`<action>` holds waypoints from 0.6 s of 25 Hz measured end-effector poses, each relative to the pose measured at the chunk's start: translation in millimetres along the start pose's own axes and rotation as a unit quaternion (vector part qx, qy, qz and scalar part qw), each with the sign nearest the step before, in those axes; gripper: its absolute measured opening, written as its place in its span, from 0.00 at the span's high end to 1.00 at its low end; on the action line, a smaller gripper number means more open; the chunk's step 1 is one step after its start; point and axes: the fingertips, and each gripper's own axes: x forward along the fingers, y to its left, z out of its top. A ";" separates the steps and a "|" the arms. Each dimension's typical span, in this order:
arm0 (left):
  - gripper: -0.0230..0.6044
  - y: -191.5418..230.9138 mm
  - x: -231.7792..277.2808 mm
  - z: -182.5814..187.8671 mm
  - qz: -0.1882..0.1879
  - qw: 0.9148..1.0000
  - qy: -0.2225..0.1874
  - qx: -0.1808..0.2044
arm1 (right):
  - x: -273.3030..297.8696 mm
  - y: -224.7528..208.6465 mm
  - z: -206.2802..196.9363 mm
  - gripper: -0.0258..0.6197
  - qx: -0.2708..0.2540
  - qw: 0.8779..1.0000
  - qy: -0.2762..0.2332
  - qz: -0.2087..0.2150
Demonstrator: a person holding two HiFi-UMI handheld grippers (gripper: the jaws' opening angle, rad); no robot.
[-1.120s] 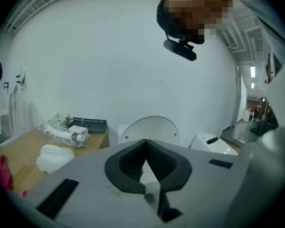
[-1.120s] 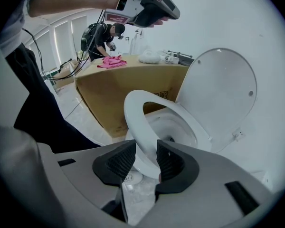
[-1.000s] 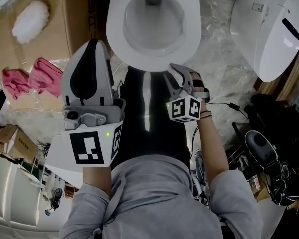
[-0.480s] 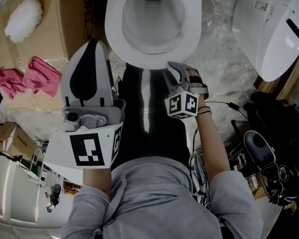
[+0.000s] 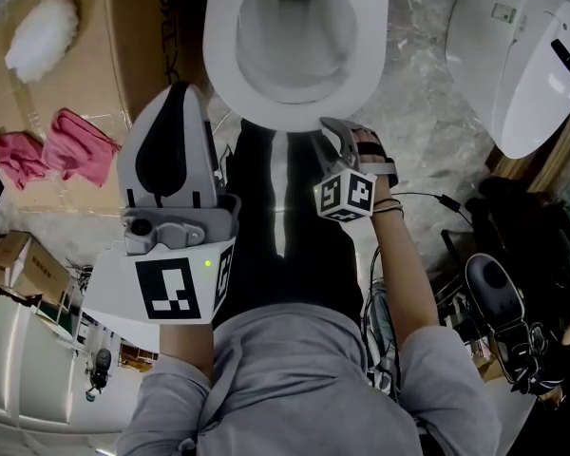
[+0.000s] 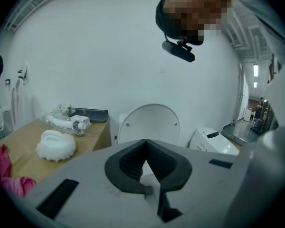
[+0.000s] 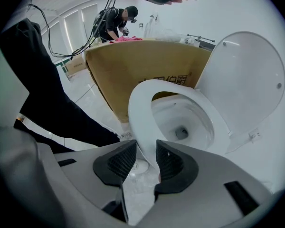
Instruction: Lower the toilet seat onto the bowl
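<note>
The white toilet seat lies ring-shaped over the bowl, and its lid stands upright behind. My right gripper is at the seat's front edge. In the right gripper view the seat's rim runs between the two dark pads, which close on it from both sides. My left gripper hovers left of the bowl, apart from it, above the floor. Its pads meet at the tip with nothing between them, and the lid shows far ahead.
A brown counter at left carries a white fluffy pad and pink cloths. A second white toilet unit stands at right. Cables and gear lie on the floor lower right. Another person works in the background.
The right gripper has stayed at the seat's front edge and its marker cube has turned slightly. The toilet has shifted a little up the head view. The left gripper has barely moved.
</note>
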 end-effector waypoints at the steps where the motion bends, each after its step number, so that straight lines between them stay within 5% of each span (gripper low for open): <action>1: 0.96 0.7 -0.5 -0.5 0.000 1.000 0.000 0.000 | 2.3 1.4 -1.2 0.77 -0.002 1.000 0.005 0.002; 15: 0.96 3.7 -5.5 11.5 0.001 1.000 -0.010 0.001 | -12.6 -28.0 19.9 0.95 0.016 1.000 -0.009 -0.013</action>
